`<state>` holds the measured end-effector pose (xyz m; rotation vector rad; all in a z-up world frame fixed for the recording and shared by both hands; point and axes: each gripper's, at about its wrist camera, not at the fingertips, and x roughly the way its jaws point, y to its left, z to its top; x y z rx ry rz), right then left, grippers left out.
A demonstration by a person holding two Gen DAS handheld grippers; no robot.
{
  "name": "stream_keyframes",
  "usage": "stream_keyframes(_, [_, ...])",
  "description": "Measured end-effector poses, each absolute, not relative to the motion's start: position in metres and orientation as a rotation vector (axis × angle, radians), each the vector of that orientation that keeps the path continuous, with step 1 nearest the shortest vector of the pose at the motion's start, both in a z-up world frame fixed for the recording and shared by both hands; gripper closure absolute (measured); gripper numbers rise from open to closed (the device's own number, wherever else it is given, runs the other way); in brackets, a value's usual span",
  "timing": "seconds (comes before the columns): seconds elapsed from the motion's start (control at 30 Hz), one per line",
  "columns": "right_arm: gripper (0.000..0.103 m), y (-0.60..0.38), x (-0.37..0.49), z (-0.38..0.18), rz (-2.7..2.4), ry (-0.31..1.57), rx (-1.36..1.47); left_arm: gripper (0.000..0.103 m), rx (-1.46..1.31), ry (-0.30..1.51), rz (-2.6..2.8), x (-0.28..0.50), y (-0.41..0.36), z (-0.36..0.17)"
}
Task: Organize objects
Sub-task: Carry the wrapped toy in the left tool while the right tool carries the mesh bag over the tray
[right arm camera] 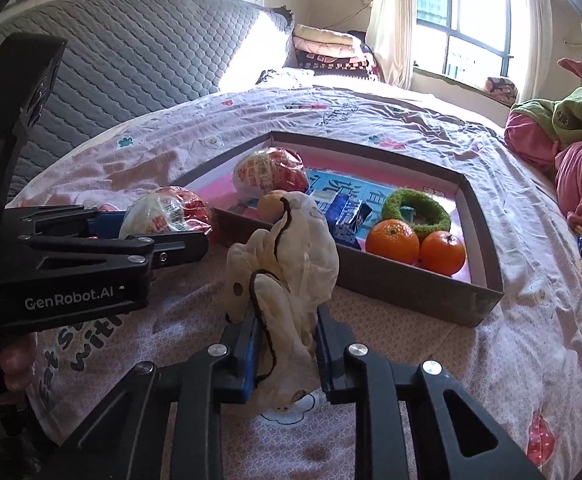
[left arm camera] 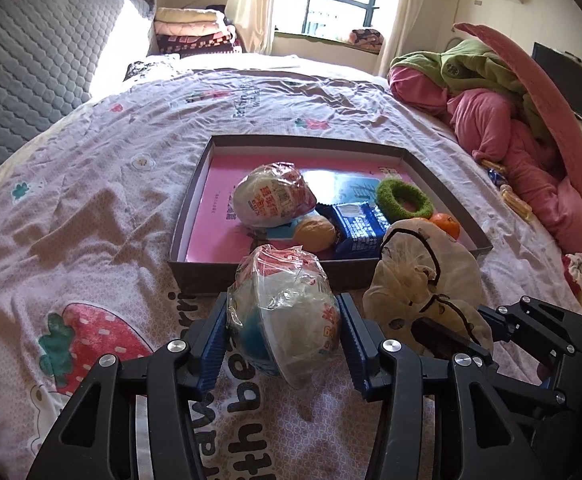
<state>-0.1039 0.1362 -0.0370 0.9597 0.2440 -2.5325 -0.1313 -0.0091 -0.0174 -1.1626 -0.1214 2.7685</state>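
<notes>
- Left wrist view: left gripper (left arm camera: pixel 283 336), bottom centre, blue pads clamped on a plastic-wrapped white-and-red round snack pack (left arm camera: pixel 285 316), just in front of the shallow grey cardboard tray with pink lining (left arm camera: pixel 271 280) at frame centre.
- Tray holds a second wrapped round pack (left arm camera: pixel 275 196), a blue foil packet (left arm camera: pixel 357 226), a fuzzy green ring (left arm camera: pixel 405 200) and an orange mandarin (left arm camera: pixel 445 224).
- Right gripper (left arm camera: pixel 451 332), lower right, pinches a cream cloth pouch with dark drawstring (left arm camera: pixel 423 268).
- Right wrist view: right gripper (right arm camera: pixel 285 352), bottom centre, jaws closed on the pouch (right arm camera: pixel 291 256), which stands against the tray's near wall (right arm camera: pixel 391 284).
- Left gripper (right arm camera: pixel 159 236), mid left, holds the snack pack (right arm camera: pixel 163 212) over the strawberry-print bedsheet (right arm camera: pixel 531 340).
</notes>
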Motion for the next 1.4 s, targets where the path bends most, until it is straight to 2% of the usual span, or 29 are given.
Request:
stream_keyframes(0.83, [0.079, 0.165, -0.103, 0.016, -2.644, 0.124, 0.749, 0.05, -1.039, -0.094, 2.846, -0.132, 0.003, 0.027])
stream_keyframes(1.4, [0.079, 0.181, -0.141, 0.042, -2.712, 0.144, 0.713, 0.05, -1.007, -0.042, 2.908, -0.183, -0.008, 0.041])
